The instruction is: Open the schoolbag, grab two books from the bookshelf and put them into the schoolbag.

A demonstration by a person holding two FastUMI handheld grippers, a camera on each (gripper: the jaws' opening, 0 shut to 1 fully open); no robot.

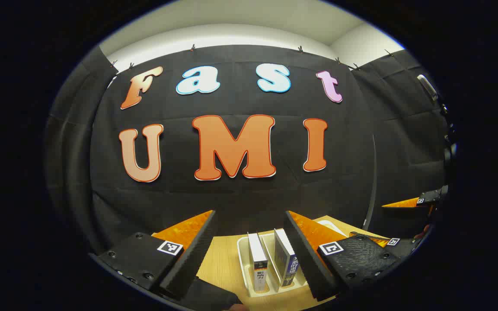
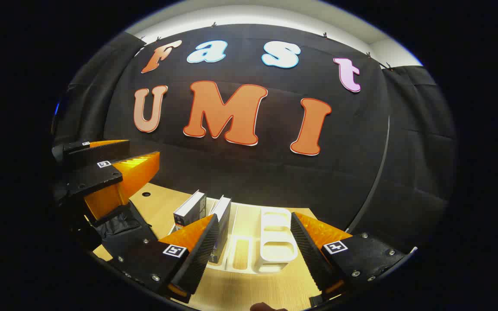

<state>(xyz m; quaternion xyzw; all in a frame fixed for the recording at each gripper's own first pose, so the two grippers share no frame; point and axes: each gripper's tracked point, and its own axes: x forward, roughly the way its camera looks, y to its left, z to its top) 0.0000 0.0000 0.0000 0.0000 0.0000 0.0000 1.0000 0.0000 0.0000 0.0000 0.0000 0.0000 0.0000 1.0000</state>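
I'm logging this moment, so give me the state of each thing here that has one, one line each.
Left hand-held gripper: open, holding nothing, aimed at the books.
Right hand-held gripper: open, holding nothing.
Two books: upright, side by side in the bookshelf, not yet picked.
White bookshelf: on the table, its other slots bare.
Schoolbag: dark, beside the shelf; open or zipped, cannot tell.

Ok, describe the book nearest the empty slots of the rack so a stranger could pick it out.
Start at the wooden table before the black cloth wall. On it stands a white rack holding two upright books. Of these, take the book beside the empty slots, the one with the dark spine; its neighbour, on the side away from those slots, has a white spine.
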